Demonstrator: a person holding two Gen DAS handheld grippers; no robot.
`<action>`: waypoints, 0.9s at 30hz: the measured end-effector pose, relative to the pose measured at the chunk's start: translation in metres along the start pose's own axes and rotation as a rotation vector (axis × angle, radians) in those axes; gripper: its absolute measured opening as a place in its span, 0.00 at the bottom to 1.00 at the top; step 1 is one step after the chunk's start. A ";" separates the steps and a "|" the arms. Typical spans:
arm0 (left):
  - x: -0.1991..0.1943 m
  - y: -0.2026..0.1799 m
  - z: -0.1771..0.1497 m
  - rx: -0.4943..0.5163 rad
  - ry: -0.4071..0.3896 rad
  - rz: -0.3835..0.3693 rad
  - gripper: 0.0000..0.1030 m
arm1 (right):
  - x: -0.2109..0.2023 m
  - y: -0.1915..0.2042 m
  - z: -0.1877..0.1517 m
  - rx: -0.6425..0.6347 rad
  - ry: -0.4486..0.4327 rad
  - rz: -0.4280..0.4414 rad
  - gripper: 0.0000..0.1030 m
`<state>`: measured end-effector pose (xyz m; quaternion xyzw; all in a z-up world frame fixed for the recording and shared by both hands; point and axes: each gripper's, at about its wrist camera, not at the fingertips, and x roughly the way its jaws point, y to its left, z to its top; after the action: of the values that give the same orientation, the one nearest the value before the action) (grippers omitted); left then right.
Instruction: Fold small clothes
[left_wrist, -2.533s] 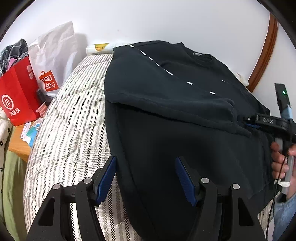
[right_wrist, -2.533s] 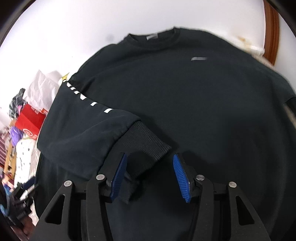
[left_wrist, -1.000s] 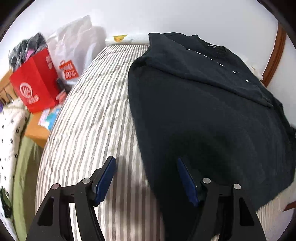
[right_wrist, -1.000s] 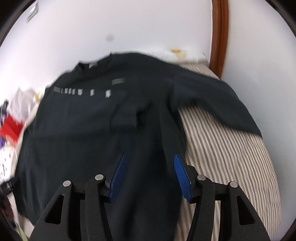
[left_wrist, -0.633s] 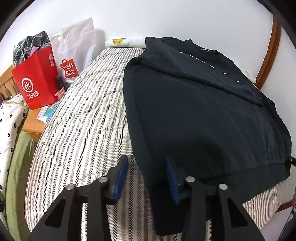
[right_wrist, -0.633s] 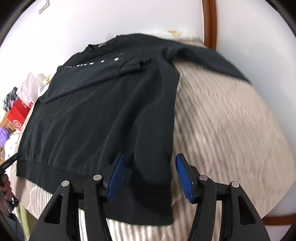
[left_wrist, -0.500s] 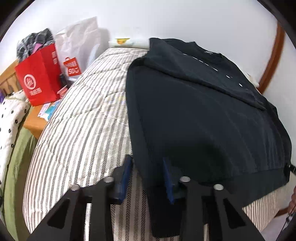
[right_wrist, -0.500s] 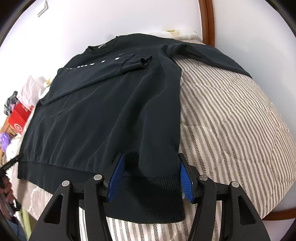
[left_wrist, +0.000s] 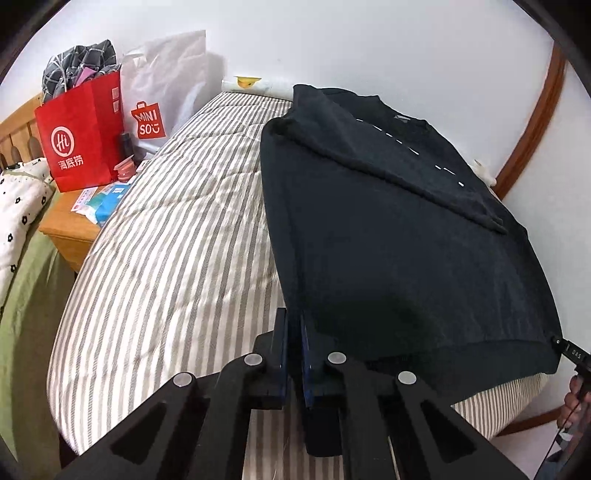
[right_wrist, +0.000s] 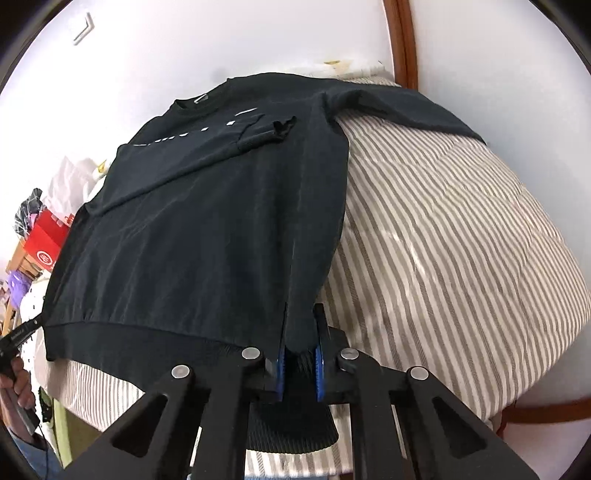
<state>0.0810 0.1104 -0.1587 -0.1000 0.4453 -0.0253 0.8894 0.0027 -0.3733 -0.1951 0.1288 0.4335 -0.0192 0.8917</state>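
One sleeve (right_wrist: 207, 144) is folded across the sweater (right_wrist: 207, 229); the other is not. Its bottom corners are pinched by the left gripper (left_wrist: 293, 354) and right gripper (right_wrist: 300, 363).

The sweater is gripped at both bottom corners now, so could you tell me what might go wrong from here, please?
1. One sleeve lies spread out over the striped quilt; lifting the hem may drag it along and spoil the fold.
2. The other sleeve, folded across the chest, may slide off as the sweater rises.
3. The left gripper holds only the very edge of the corner and may slip; the right gripper has a fuller bunch.
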 end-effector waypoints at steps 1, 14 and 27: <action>-0.005 0.001 -0.005 0.003 0.004 0.001 0.06 | -0.002 0.001 -0.001 -0.006 0.004 -0.002 0.11; -0.026 -0.001 -0.022 0.052 0.007 0.078 0.10 | -0.034 0.016 0.001 -0.117 -0.001 -0.093 0.23; 0.002 0.016 0.066 0.049 -0.006 0.085 0.17 | 0.002 0.175 0.147 -0.272 -0.189 0.110 0.48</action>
<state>0.1342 0.1365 -0.1251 -0.0592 0.4459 0.0019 0.8931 0.1424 -0.2406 -0.0730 0.0280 0.3386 0.0764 0.9374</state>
